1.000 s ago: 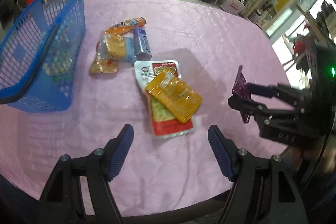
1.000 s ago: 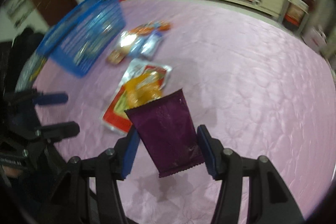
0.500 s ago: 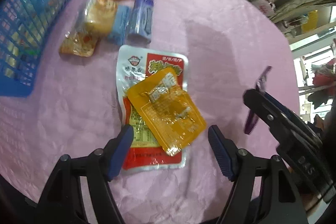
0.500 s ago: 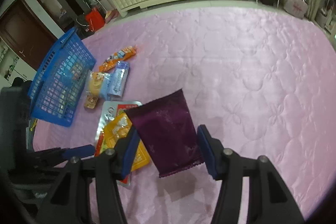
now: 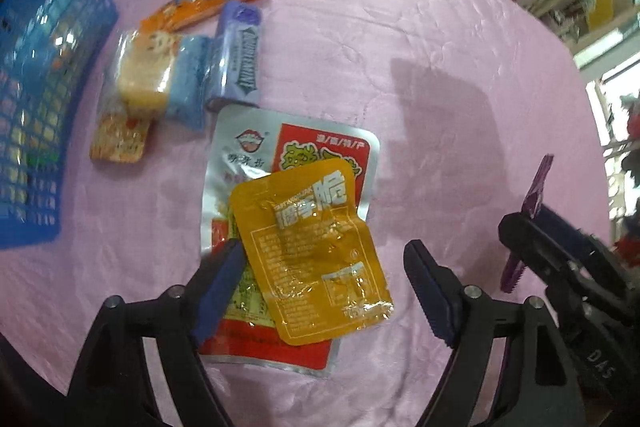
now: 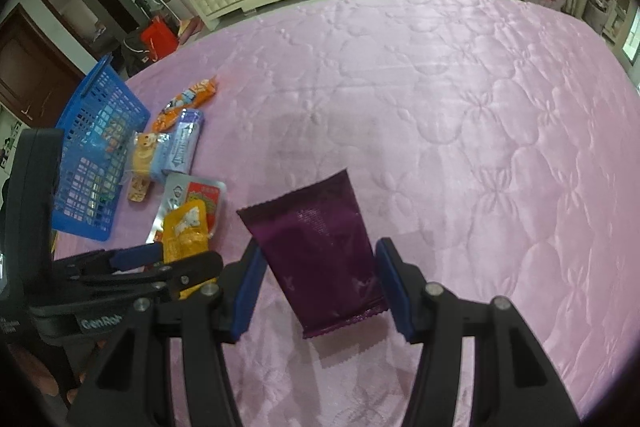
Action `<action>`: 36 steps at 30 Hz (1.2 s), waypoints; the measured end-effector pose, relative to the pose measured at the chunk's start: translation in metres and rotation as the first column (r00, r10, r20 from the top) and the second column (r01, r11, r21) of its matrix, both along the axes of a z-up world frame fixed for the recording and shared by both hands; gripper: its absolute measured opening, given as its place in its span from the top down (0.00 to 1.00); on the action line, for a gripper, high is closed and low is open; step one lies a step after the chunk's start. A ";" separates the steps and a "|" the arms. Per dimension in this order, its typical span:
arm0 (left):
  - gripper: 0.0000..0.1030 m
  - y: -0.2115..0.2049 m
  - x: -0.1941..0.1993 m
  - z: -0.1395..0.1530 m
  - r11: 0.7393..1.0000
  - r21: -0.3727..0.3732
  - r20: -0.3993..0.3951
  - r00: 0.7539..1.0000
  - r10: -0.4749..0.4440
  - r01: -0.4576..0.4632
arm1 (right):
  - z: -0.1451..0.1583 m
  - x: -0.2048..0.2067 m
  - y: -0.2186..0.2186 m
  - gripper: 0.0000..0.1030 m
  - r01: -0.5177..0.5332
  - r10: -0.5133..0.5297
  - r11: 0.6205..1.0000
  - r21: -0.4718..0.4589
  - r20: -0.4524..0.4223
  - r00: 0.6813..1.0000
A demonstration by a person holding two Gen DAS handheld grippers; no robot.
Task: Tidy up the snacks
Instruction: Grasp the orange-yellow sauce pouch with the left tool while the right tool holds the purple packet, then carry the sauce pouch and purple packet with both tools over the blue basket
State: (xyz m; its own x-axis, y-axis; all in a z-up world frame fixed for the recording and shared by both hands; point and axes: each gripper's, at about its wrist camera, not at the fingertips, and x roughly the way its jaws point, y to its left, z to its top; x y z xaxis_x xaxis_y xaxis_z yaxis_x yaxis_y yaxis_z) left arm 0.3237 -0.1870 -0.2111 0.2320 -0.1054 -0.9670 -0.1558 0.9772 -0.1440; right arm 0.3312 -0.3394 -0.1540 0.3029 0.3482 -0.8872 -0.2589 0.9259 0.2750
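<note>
Left gripper (image 5: 324, 287) lowered, jaws opening astride yellow packet (image 5: 312, 259), right wrist view alone faces jaw-clamped purple packet (image 6: 320, 251)

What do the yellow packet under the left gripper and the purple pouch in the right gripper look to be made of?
Yellow packet: probably thin glossy plastic film; it shows sharp glints and crinkles and looks slightly see-through. Purple pouch: likely matte film or foil laminate, opaque, with dull sheen and a serrated bottom seal. The right gripper clamps it; the left gripper is opening, its pads clear of the packet.
</note>
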 end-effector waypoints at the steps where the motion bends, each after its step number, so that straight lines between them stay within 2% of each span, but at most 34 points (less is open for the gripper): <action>1: 0.24 -0.004 0.001 0.000 1.000 0.016 0.004 1.000 -0.015 0.015 | 0.000 0.000 -0.001 0.42 0.000 0.000 1.000 0.000 0.000 1.000; 2: 0.24 -0.007 0.002 -0.001 0.999 0.030 0.007 1.000 -0.027 0.027 | 0.000 -0.001 -0.001 0.42 0.000 0.000 1.000 0.000 0.000 1.000; 5: 0.35 -0.019 0.002 -0.003 0.989 0.131 -0.005 0.997 -0.076 0.076 | -0.001 -0.001 -0.002 0.42 -0.003 0.003 1.000 -0.001 -0.002 1.000; 7: 0.39 -0.028 0.001 -0.004 0.981 0.165 -0.002 0.995 -0.101 0.100 | -0.002 -0.001 0.000 0.41 -0.006 0.006 1.000 -0.004 -0.005 1.000; 9: 0.48 -0.033 -0.003 -0.004 0.971 0.206 0.008 0.992 -0.124 0.120 | -0.002 -0.002 0.001 0.41 -0.011 0.011 1.000 -0.002 -0.007 1.000; 13: 0.56 -0.029 -0.004 0.001 0.982 0.157 0.021 0.994 -0.110 0.106 | -0.004 -0.004 0.005 0.41 -0.022 0.022 1.000 -0.002 -0.008 1.000; 15: 0.64 -0.025 -0.005 0.008 0.986 0.126 0.034 0.993 -0.114 0.109 | -0.005 -0.005 0.006 0.41 -0.025 0.025 1.000 0.006 -0.013 1.000; 18: 0.66 -0.024 -0.009 0.014 0.985 0.120 0.056 0.990 -0.128 0.121 | -0.005 -0.007 0.006 0.41 -0.028 0.029 0.999 0.027 -0.024 0.999; 23: 0.70 -0.011 -0.019 0.019 0.989 0.062 0.062 0.989 -0.136 0.132 | -0.009 -0.011 0.012 0.41 -0.033 0.035 0.998 0.045 -0.046 0.998; 26: 0.74 -0.008 -0.027 0.024 0.987 0.071 0.070 0.986 -0.151 0.146 | -0.007 -0.013 0.015 0.41 -0.033 0.038 0.996 0.081 -0.065 0.997; 29: 0.76 0.009 -0.028 0.030 0.987 0.061 0.083 0.984 -0.155 0.150 | 0.002 -0.017 0.019 0.41 -0.034 0.038 0.997 0.067 -0.050 0.998; 36: 0.77 0.032 -0.069 0.073 0.987 0.029 0.147 0.976 -0.158 0.155 | 0.035 -0.036 0.032 0.42 -0.042 0.044 0.998 0.048 -0.026 0.999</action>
State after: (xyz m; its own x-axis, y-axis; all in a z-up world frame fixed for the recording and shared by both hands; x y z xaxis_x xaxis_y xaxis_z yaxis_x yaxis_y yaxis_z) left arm 0.2551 -0.1551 -0.1386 0.3550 -0.1358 -0.9250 0.0209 0.9903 -0.1374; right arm 0.2951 -0.3077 -0.1193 0.2633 0.4019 -0.8770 -0.2902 0.9000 0.3254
